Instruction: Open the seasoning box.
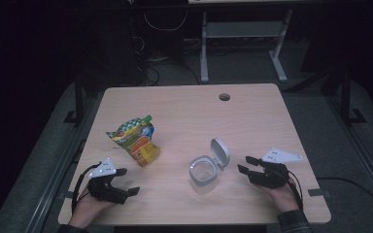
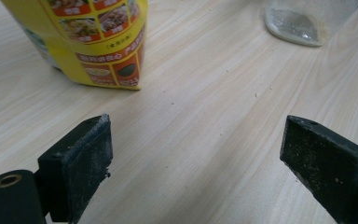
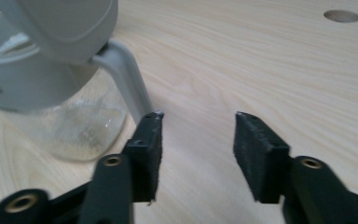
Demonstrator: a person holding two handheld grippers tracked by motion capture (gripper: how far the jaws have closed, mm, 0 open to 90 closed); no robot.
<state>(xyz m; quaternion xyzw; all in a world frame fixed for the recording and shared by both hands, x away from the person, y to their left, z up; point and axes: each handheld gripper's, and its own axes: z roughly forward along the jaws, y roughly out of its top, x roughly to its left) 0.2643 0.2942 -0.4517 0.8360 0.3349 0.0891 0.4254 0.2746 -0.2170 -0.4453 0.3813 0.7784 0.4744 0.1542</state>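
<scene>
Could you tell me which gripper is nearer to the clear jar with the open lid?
Right. The right gripper sits just beside the jar; the left gripper is farther off.

Parted tongs [image 3: 198, 140] empty over pale wooden table [image 3: 261, 60], just beside clear jar [image 3: 81, 126] with white flip lid [image 3: 60, 23].

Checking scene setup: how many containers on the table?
2. A yellow pouch stands left of centre, near the left gripper. A clear jar, its lid flipped open, stands right of centre beside the right gripper.
</scene>
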